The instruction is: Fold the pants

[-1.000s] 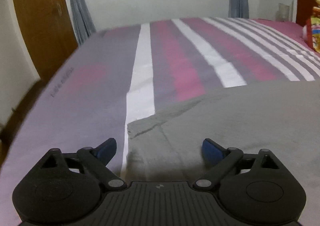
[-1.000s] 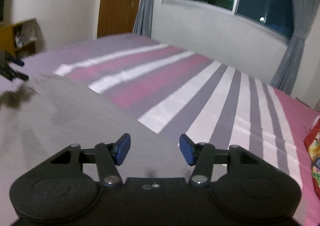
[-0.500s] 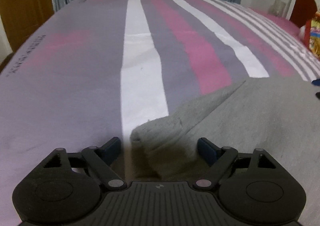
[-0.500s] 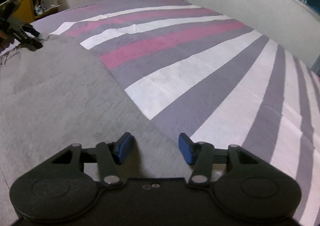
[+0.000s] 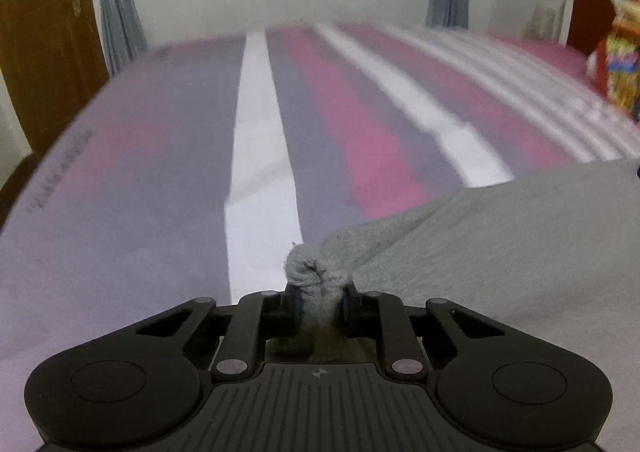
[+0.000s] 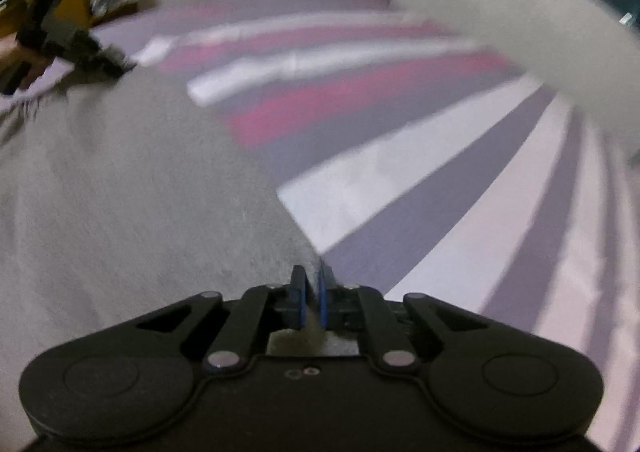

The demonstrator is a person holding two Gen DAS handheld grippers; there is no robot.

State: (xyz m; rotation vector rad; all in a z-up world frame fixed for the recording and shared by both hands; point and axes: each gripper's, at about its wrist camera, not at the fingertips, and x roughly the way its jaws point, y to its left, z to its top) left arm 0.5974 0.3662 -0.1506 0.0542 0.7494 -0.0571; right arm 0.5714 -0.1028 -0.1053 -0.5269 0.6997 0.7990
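The left gripper [image 5: 319,302] clamps a bunched corner of the grey pants [image 5: 500,252], the fabric wadded into a knot between its blue pads. The right gripper [image 6: 313,302] pinches the thin far edge of the same garment [image 6: 120,192], its pads nearly meeting with only a sliver of cloth between them. The pants lie spread across a striped bedsheet [image 5: 260,132] in pink, grey and white, one held corner at each side of the spread. In the right wrist view the left gripper [image 6: 80,48] appears at the opposite corner, a hand [image 6: 24,72] behind it.

Both views are blurred, suggesting the hands are in motion. The weaker hold looks to be on the right: so little cloth sits in that pinch that a lift or pull could slip it free, dropping one corner and skewing the fold. The left's bulky wad may carry creases into the fold, and uneven lifting could drag the garment crooked across the bed.
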